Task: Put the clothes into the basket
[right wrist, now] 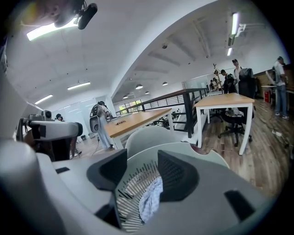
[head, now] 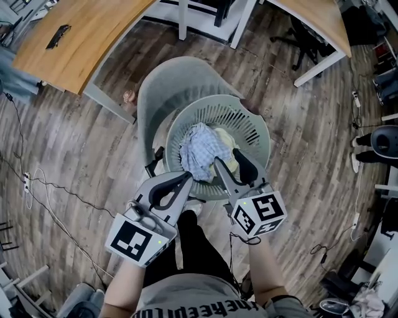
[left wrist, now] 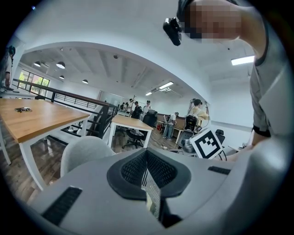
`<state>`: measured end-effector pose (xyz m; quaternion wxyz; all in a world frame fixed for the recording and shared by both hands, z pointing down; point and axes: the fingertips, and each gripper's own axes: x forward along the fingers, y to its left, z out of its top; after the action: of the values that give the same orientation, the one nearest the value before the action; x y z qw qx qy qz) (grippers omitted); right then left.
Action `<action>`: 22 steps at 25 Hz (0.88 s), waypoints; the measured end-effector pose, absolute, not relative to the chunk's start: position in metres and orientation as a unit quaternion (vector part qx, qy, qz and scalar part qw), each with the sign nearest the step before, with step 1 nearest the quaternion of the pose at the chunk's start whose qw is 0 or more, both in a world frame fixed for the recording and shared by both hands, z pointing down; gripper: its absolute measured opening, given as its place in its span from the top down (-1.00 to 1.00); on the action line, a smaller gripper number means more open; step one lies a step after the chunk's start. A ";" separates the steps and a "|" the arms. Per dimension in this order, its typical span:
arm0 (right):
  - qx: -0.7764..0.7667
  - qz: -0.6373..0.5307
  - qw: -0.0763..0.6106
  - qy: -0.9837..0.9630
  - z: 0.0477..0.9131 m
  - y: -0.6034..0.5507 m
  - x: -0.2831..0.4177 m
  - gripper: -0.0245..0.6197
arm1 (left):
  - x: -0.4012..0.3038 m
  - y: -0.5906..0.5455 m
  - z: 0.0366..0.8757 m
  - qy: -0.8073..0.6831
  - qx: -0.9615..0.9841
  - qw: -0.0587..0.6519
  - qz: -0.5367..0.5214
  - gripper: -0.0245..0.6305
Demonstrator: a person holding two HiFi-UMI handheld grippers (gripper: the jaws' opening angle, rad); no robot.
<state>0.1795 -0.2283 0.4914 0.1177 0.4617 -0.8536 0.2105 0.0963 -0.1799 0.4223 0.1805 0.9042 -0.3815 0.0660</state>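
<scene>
A round grey slotted basket [head: 255,133] stands on a grey chair [head: 168,84]. Inside it lie a blue-and-white checked cloth [head: 202,152] and a pale yellow cloth [head: 230,146] beside it. My left gripper [head: 186,178] is at the basket's near rim with its jaws pressed together on a sliver of the slatted wall [left wrist: 152,195]. My right gripper [head: 227,156] reaches over the near rim, open, with nothing pinched. Through its gap [right wrist: 142,158] I see the basket's slats [right wrist: 131,190] and the checked cloth [right wrist: 149,204] lying apart from the pads.
Wooden tables stand at the far left [head: 81,31] and far right [head: 317,18], with a black office chair [head: 298,37] beyond. Cables [head: 50,186] trail over the plank floor. The person's legs [head: 186,248] are just behind the grippers. Several people stand far off.
</scene>
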 end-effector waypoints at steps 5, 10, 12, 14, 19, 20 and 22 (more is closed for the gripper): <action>0.468 0.215 0.111 -0.850 0.487 -0.219 0.179 0.53 | 0.096 -0.177 0.415 -0.377 0.910 0.164 0.054 0.88; 0.478 0.206 0.101 -0.848 0.475 -0.206 0.180 0.88 | 0.096 -0.167 0.409 -0.363 0.916 0.163 0.054 0.88; 0.478 0.206 0.096 -0.848 0.469 -0.200 0.178 0.89 | 0.096 -0.163 0.405 -0.358 0.919 0.156 0.050 0.88; 0.480 0.202 0.092 -0.849 0.462 -0.192 0.175 0.89 | 0.096 -0.157 0.402 -0.351 0.923 0.153 0.049 0.88; 0.485 0.190 0.079 -0.850 0.441 -0.172 0.168 0.89 | 0.095 -0.142 0.391 -0.331 0.931 0.145 0.047 0.88; 0.486 0.186 0.076 -0.850 0.436 -0.168 0.166 0.89 | 0.095 -0.139 0.389 -0.327 0.933 0.141 0.045 0.88; 0.489 0.179 0.070 -0.851 0.426 -0.161 0.164 0.89 | 0.095 -0.134 0.384 -0.320 0.937 0.134 0.043 0.88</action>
<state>0.1638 -0.1610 0.4265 0.0700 0.4891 -0.8507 0.1794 0.0950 -0.1339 0.3843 0.1343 0.9368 -0.3201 0.0435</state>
